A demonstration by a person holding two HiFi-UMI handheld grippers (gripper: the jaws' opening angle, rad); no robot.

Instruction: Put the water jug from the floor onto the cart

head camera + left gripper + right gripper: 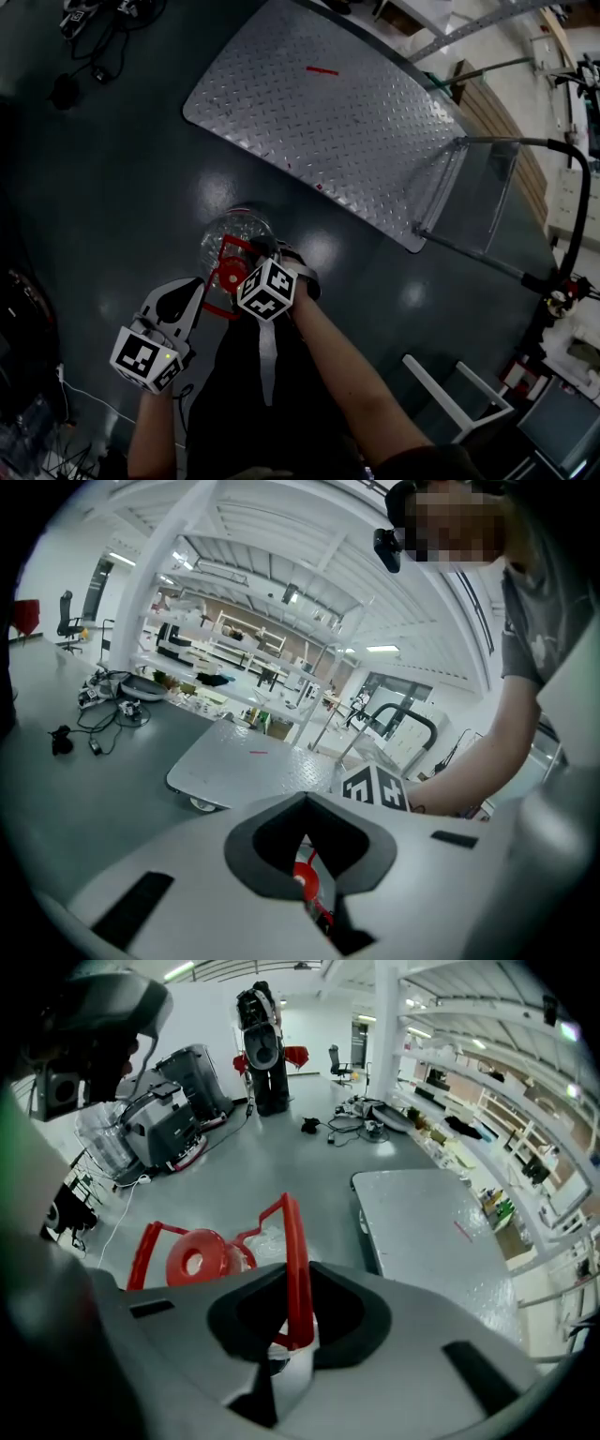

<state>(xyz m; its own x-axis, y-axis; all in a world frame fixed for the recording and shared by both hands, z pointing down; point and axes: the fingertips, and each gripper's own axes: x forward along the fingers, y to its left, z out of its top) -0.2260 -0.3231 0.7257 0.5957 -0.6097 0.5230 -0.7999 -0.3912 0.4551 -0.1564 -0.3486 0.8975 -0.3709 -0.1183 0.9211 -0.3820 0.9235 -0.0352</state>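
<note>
Right gripper [298, 1335] clamped on red handle [296, 1260] of water jug [228, 228]; left gripper [309, 878] closed, alongside; cart [328, 131] just beyond.

Water jug [228, 246]: clear body, red cap [197, 1258], red handle [298, 1269] raised; upright on the dark floor. Cart [328, 131]: diamond-plate deck, near the jug, apart.

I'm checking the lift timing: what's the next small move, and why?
Probably lift the water jug straight up a little. The right gripper and left gripper each seem shut on its red handle, and the cart stands just ahead.
</note>
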